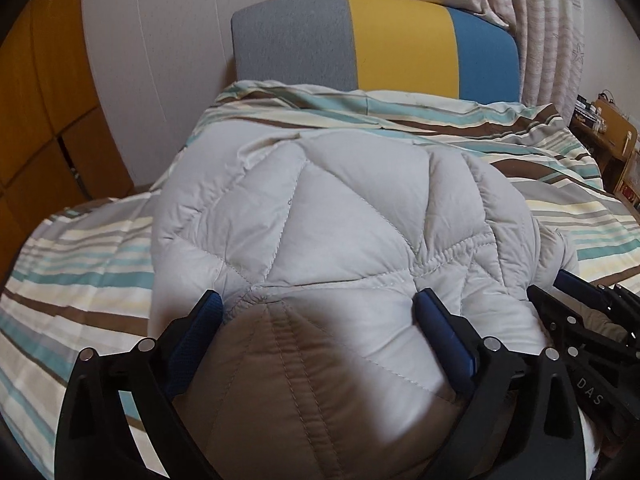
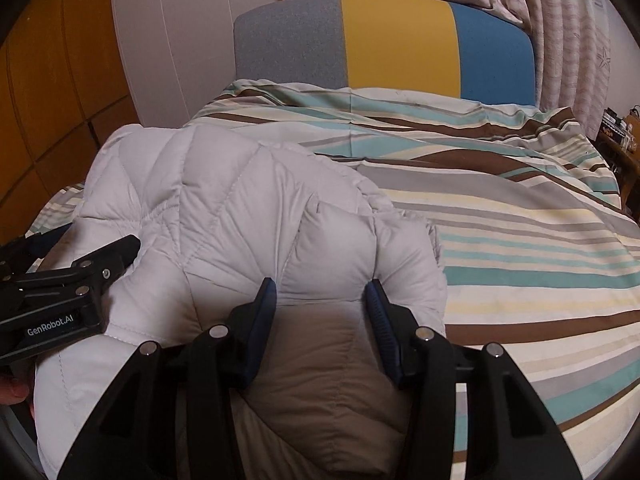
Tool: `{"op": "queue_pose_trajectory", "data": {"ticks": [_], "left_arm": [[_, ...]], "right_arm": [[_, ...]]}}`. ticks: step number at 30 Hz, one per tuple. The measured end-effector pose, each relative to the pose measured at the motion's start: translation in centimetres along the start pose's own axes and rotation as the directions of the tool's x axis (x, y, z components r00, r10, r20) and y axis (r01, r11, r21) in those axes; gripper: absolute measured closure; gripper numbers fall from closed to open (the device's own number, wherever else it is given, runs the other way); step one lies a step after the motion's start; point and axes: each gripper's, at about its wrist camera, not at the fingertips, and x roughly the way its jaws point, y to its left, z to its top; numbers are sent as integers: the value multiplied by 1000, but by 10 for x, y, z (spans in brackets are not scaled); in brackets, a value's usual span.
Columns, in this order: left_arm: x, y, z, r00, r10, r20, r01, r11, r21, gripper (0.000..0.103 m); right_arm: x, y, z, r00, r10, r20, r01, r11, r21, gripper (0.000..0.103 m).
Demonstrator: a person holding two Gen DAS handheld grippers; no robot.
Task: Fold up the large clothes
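A pale grey quilted puffer jacket [image 1: 328,216] lies bunched on the striped bed; it also shows in the right wrist view [image 2: 224,216]. My left gripper [image 1: 320,312] has its jaws wide apart, with a thick fold of the jacket between the blue pads [image 1: 440,320]. My right gripper [image 2: 320,300] stands the same way, its jaws around a puffy fold of the jacket. The two grippers are side by side: the right one appears at the right edge of the left wrist view [image 1: 592,320], the left one at the left edge of the right wrist view [image 2: 68,280].
The striped bedcover [image 2: 520,240] stretches to the right and back. A grey, yellow and blue headboard [image 1: 400,44] stands at the far end, with curtains [image 1: 540,20] behind. A wooden wardrobe [image 1: 36,120] is on the left, a cluttered nightstand [image 1: 608,128] on the right.
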Motion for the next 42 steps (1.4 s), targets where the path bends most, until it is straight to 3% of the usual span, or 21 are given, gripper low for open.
{"op": "queue_pose_trajectory", "data": {"ticks": [5,9,13,15,19,22,25,36,42], "left_arm": [[-15,2,-3,1000,-8,16,8,1000,-14,3],[-50,8,-18,998,5,61,-1,998,-67,3],[-90,11,-46,997,36,70,-27,991,-130,3],[-105,13,-61,997,52,64,-42,988,-150,3],[-139,21,-93,996,50,72,-34,979,-202,3],[-162,25,-114,994,96,56,-81,971,-225,3],[-183,25,-129,994,94,59,-78,970,-232,3],[-269,10,-156,967,171,190,-134,972,-191,3],[-288,6,-161,968,151,202,-113,976,-188,3]], "right_arm": [[-10,7,1,1000,-21,8,21,999,-47,54],[-46,9,-5,999,-17,48,19,999,-48,32],[-83,21,-19,997,-28,70,33,997,-71,30],[-100,26,-29,997,-12,73,17,997,-72,20],[-133,35,-52,997,11,72,-5,997,-75,16],[-150,40,-64,997,16,70,-11,997,-74,8],[-171,42,-77,997,30,75,-26,998,-52,3],[-244,38,-110,992,19,128,-19,1000,-3,2],[-268,39,-115,988,26,151,-27,1000,2,2]]}}
